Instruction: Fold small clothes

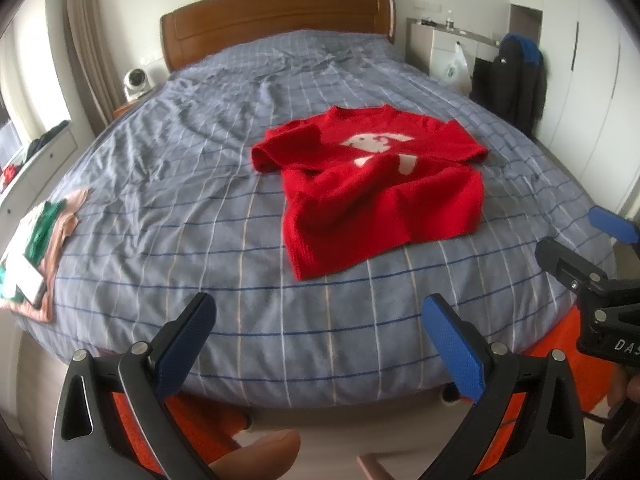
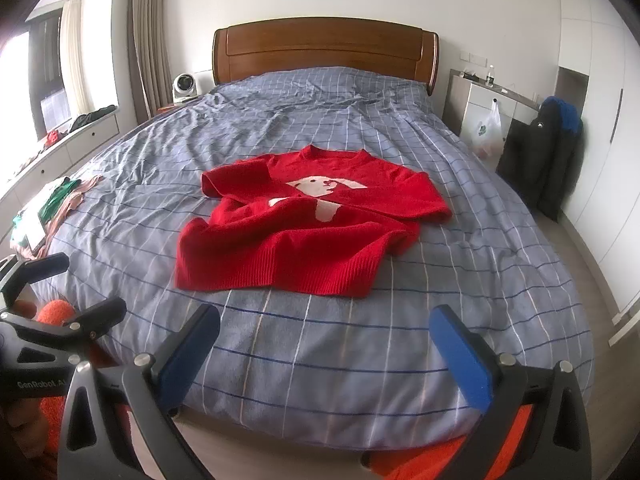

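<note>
A small red knitted sweater with a white animal motif lies crumpled in the middle of the bed, neck toward the headboard; it also shows in the right wrist view. Both sleeves are folded across its front and the hem faces me. My left gripper is open and empty, held over the bed's foot edge, short of the sweater. My right gripper is open and empty, also near the foot edge; it shows at the right in the left wrist view. The left gripper shows at the left of the right wrist view.
The bed has a blue-grey checked cover and a wooden headboard. A pile of folded clothes lies at the bed's left edge. A cabinet with a hanging bag and dark jackets stand on the right.
</note>
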{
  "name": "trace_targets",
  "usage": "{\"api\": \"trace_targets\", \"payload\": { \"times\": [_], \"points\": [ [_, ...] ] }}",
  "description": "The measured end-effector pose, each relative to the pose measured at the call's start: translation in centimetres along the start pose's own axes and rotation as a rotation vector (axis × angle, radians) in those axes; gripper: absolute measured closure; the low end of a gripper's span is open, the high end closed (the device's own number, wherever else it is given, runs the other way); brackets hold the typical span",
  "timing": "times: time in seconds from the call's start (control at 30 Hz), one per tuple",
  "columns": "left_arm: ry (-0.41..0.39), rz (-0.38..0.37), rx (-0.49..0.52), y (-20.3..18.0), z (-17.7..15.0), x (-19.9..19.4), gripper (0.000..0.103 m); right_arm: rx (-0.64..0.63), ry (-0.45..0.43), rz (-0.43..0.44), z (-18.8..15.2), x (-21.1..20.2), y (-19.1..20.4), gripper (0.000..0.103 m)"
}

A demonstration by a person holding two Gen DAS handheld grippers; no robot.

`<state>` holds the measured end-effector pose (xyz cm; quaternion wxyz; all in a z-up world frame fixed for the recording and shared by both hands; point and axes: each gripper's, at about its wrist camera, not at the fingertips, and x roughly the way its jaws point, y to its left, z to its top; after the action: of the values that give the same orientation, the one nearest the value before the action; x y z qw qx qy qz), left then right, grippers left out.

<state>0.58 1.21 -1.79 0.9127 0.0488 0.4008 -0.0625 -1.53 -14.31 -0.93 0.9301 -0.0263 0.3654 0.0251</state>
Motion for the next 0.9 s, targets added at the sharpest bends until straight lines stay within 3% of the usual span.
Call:
{"api": "trace_targets", "payload": {
  "times": [0.9],
  "points": [
    [0.014,-0.006,-0.007,0.20,-0.32,0.22,0.000,-0.004,0.005,0.001,-0.17,0.07,0.07,0.000]
  ]
}}
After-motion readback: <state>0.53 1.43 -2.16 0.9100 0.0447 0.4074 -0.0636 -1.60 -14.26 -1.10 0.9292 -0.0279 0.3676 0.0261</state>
